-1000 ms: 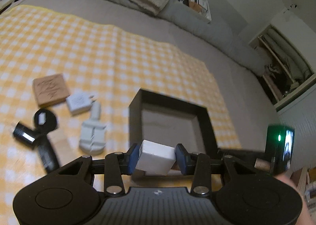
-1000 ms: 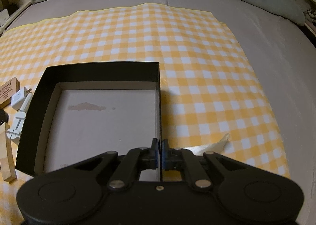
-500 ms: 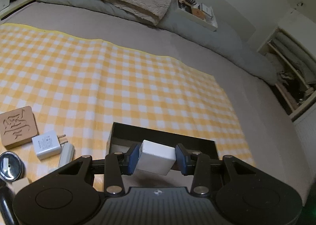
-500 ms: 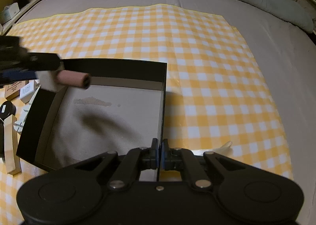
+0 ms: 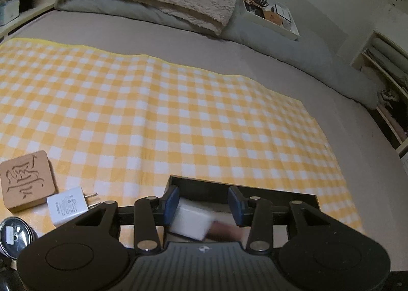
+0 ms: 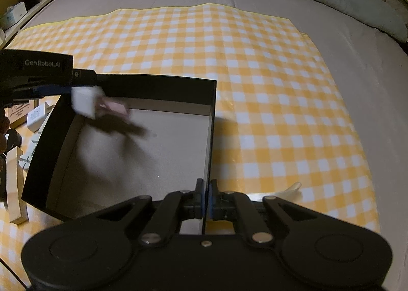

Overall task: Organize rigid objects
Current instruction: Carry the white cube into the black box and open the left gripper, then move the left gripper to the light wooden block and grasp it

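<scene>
White block (image 5: 190,222) with pink stub, loose between opening jaws of left gripper (image 5: 202,205), touching only the left pad, dropping over black box (image 6: 163,87). Right gripper (image 6: 206,200) pinched tight on box's near wall. Risk: block tumbling, catching rim just ahead of jaws, bouncing onto checked cloth (image 5: 178,112).

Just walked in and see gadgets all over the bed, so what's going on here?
A person is sorting small items into a black box on the checkered cloth. The right gripper is shut on the box's wall, steadying it. The left gripper is over the box, its jaws opening to drop a white block with a pink cylinder. A charger and carved wooden block wait outside.
</scene>
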A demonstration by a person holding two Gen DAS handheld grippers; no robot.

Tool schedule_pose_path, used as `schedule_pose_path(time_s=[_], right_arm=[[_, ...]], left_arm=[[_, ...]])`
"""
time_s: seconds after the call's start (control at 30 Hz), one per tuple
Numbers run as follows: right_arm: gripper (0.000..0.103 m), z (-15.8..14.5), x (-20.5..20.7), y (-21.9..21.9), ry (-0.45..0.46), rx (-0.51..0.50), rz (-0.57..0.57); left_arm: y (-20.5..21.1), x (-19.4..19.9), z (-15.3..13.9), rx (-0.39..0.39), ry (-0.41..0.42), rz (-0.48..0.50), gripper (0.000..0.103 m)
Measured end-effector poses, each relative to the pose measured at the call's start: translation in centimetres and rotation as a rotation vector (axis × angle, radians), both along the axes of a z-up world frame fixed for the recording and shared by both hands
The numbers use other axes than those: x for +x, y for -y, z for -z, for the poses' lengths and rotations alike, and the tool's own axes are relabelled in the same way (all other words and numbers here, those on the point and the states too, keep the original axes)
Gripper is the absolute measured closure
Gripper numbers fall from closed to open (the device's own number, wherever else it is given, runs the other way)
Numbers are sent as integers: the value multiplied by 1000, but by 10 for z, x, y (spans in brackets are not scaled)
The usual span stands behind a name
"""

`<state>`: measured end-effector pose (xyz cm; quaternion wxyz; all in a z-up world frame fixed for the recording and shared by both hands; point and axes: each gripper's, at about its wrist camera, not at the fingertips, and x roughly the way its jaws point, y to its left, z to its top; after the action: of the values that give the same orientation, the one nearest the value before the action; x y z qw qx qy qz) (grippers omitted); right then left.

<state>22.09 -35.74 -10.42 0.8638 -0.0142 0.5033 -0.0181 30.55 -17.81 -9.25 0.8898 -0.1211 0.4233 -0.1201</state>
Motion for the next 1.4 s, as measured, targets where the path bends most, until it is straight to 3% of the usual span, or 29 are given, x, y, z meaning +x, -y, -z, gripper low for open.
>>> schedule_pose_path(time_s=[0.1, 0.43, 0.67, 0.87, 1.17, 1.27, 1.4], right_arm=[[100, 0, 0, 0, -4, -2, -2], [100, 0, 3, -1, -22, -3, 2], [99, 1, 7, -4, -43, -21, 22], [99, 0, 5, -6, -39, -38, 21], [98, 0, 1, -9, -42, -63, 10], [98, 0, 1, -9, -44, -69, 6], [98, 0, 1, -9, -45, -63, 7]], left_arm=[[0, 0, -4, -1, 5, 13, 49], [-18, -14, -29, -5, 0, 34, 13], [-40, -39, -50, 69, 32, 93, 0], [-66, -58, -67, 111, 54, 78, 0], [-102, -82, -72, 133, 87, 139, 0], [-112, -89, -64, 118, 51, 154, 0], [-120, -96, -52, 40, -41, 158, 0]])
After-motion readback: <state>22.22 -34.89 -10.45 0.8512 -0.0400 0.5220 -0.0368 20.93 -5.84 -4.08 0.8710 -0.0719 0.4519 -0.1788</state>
